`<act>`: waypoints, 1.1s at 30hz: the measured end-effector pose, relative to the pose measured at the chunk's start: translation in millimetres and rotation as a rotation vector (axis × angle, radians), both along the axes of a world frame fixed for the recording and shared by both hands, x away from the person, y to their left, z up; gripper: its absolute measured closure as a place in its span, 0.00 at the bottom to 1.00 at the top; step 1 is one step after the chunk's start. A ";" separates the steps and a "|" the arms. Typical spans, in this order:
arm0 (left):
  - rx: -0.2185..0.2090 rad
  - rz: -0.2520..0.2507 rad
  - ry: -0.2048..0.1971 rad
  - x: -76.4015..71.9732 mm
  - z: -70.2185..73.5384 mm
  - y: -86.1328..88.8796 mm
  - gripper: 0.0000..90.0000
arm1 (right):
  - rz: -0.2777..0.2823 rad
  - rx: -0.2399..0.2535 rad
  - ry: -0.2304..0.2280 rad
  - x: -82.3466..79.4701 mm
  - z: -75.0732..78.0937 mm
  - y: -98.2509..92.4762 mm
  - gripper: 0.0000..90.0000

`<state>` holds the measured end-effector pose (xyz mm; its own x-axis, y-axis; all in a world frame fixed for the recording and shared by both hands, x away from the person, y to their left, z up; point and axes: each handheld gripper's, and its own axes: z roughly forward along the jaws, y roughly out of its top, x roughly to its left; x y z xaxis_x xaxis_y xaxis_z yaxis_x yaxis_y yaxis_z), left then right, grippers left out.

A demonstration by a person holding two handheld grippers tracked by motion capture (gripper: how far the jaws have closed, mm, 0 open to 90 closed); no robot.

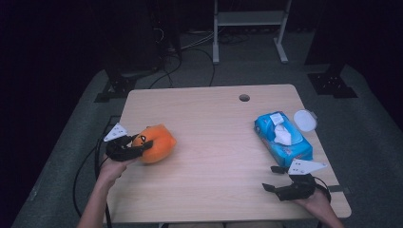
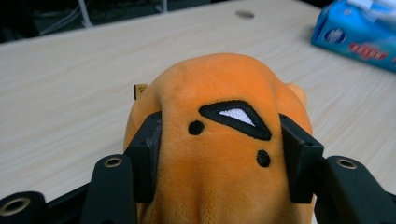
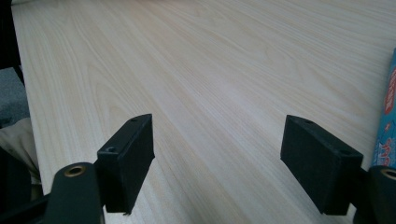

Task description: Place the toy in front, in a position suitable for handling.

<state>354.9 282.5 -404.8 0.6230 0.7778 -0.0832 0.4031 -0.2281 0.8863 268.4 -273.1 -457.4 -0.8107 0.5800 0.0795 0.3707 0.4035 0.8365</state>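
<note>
An orange plush toy (image 1: pixel 159 141) with a stitched black and white face lies on the left part of the wooden table (image 1: pixel 214 161). My left gripper (image 1: pixel 141 144) is shut on it from the left side. In the left gripper view the two black pads (image 2: pixel 148 154) press into the sides of the plush toy (image 2: pixel 219 88), denting the fabric. My right gripper (image 1: pixel 270 178) rests low near the table's front right corner, held in a hand. Its jaws stand wide apart, with bare wood between the fingertips of the right gripper (image 3: pixel 217 163).
A blue pack of wet wipes (image 1: pixel 283 137) with a white tissue sticking out lies at the right, just beyond my right gripper; its edge (image 3: pixel 387 126) is beside that gripper's right jaw. A round white lid (image 1: pixel 304 120) sits next to it. A cable hole (image 1: pixel 244 98) marks the far edge.
</note>
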 end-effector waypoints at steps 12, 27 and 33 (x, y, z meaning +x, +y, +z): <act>-0.085 -0.167 -0.089 -19.4 28.9 -56.5 0.49 | -0.031 0.015 -0.018 -0.1 3.9 -7.7 0.27; -0.105 -0.352 -0.092 -32.1 19.2 -142.5 0.49 | -0.076 0.033 -0.052 -1.3 9.7 -22.9 0.27; -0.058 -0.401 -0.059 -35.4 2.2 -169.5 0.48 | -0.101 0.034 -0.078 -2.3 13.5 -29.9 0.27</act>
